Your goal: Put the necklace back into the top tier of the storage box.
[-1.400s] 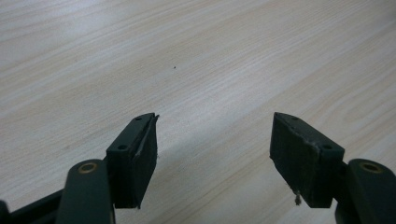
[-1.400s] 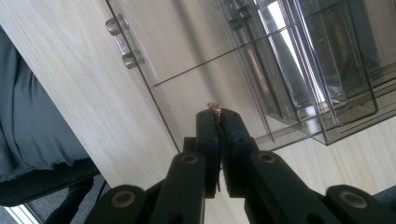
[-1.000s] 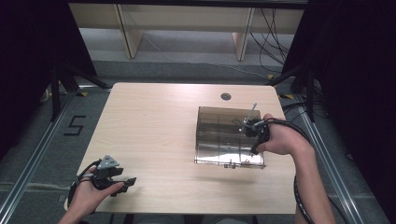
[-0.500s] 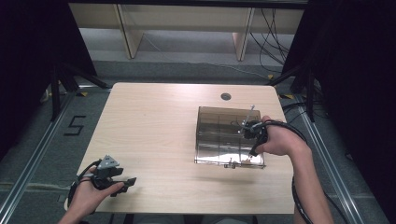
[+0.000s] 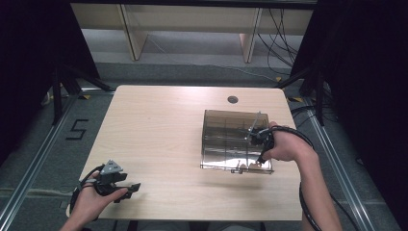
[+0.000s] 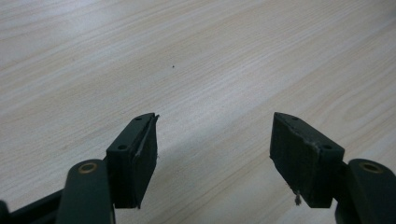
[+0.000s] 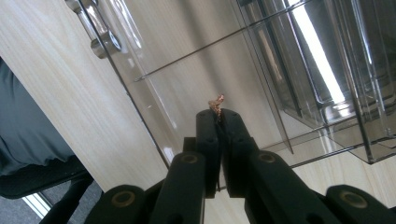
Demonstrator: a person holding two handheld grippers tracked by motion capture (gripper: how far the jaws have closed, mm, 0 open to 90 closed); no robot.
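Note:
A smoky clear plastic organizer box (image 5: 231, 139) with inner dividers lies on the right part of the light wooden table (image 5: 163, 125). My right gripper (image 5: 260, 139) hovers over the box's right side. In the right gripper view that gripper (image 7: 218, 113) is shut on a tiny pinkish-brown scrap (image 7: 216, 101) that sticks out past the jaw tips, above a compartment of the box (image 7: 196, 70). My left gripper (image 5: 126, 186) rests near the table's front left edge, and in the left gripper view it (image 6: 212, 144) stands open over bare wood with nothing between the jaws.
A metal latch (image 7: 95, 30) sits on the box's front wall. A small round hole (image 5: 233, 99) marks the table's far side. Shelving and cables stand beyond the table, and metal floor rails run along both sides.
My right hand has shifted slightly over the box. The left gripper has stayed in place.

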